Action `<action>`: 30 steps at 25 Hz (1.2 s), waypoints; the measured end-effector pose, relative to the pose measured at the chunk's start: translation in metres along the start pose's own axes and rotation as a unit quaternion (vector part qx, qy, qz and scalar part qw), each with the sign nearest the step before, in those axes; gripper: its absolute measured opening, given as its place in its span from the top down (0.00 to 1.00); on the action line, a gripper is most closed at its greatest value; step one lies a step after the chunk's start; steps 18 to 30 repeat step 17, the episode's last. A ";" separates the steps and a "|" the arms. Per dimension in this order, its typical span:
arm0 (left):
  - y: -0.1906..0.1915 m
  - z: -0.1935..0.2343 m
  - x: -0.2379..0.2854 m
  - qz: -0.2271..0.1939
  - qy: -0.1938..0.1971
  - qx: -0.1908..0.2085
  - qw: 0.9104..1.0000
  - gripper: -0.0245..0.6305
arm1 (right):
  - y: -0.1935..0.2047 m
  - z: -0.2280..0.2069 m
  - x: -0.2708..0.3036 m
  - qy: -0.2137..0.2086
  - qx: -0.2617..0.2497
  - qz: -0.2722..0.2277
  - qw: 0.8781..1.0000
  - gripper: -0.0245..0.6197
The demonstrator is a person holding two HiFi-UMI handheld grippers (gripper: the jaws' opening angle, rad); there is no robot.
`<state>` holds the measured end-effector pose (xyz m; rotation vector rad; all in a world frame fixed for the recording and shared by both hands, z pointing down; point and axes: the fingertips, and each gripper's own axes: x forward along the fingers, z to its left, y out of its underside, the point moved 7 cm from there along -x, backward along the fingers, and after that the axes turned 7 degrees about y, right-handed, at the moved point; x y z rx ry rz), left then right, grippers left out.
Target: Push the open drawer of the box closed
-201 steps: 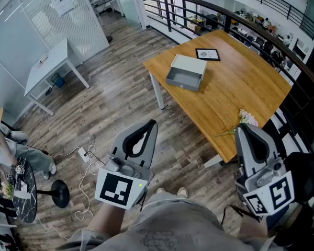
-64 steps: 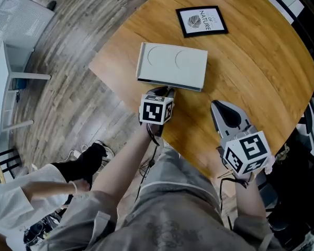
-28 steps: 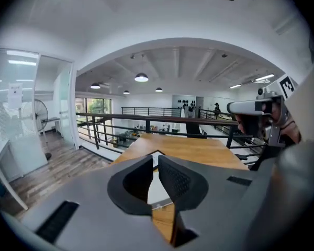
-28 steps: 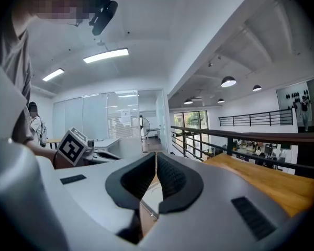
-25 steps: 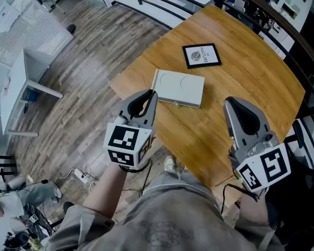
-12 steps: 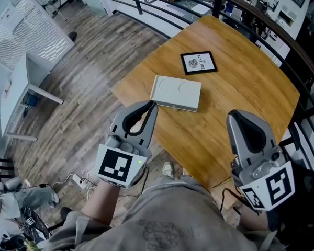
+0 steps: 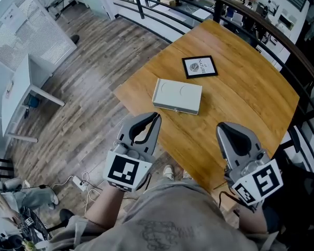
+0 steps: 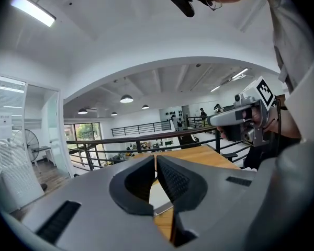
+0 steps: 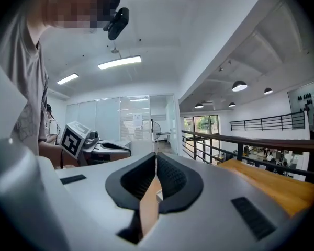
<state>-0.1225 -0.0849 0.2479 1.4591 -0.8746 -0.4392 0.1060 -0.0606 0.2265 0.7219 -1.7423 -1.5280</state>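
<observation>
Both grippers are closed and empty. The left gripper has its jaws pressed together at the tips, with nothing between them. The right gripper is the same: tips meeting and no load. The person holds the two in front of the body, tips aimed toward the table, the left one by its near edge and the right one further along it. Neither touches anything, and both are well apart from the box.

The box lies flat on the table toward its near corner, with a small framed print just beyond it. From here it looks like a plain closed slab, with no drawer sticking out on any side. I judge the push done and the grippers clear of the work. If anything remains, it is a check that the drawer front sits flush. Should a gap show, a closed tip pressed squarely on the front, pushing straight in across the short side, ought to seat it without turning the box.

The box's long axis runs left to right as the person sees it, dipping a little nearer on the right. One long side faces the person. I take it for the drawer front, though no handle shows at this distance.
</observation>
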 end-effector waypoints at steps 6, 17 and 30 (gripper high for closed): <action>0.013 -0.005 -0.002 0.016 0.003 0.000 1.000 0.92 | 0.021 0.001 -0.003 0.001 0.014 0.028 0.999 0.91; 0.009 -0.009 -0.006 0.005 0.001 -0.002 1.000 0.92 | 0.022 0.003 -0.002 -0.001 0.036 0.026 0.999 0.91; 0.009 -0.009 -0.006 0.005 0.001 -0.002 1.000 0.92 | 0.022 0.003 -0.002 -0.001 0.036 0.026 0.999 0.91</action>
